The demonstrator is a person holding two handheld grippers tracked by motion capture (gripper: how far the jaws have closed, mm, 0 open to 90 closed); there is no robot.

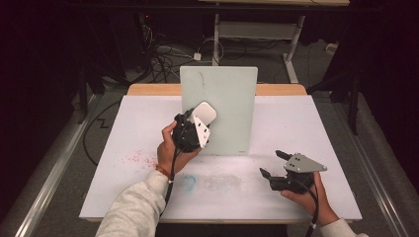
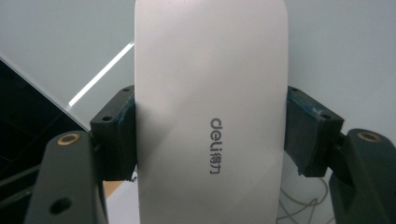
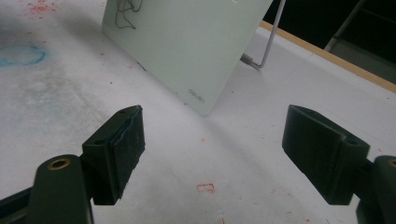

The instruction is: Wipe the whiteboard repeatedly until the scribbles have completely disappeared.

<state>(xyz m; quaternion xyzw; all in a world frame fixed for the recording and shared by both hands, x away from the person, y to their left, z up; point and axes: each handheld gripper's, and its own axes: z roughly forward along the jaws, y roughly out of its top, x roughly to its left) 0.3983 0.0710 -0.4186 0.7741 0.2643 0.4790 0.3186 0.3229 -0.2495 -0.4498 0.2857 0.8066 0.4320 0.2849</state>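
Left tool [image 2: 210, 140] around "deli" eraser [image 2: 210, 93]

eraser [image 1: 205, 113] against upright board [image 1: 232, 98]

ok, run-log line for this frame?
left claw: shut on eraser, at whiteboard | right claw: open, above table

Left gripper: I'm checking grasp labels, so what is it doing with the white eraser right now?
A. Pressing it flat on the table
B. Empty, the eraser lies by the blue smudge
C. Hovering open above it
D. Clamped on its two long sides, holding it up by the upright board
D: the left gripper has a jaw pressed on each long side of the white eraser, raised at the upright board.
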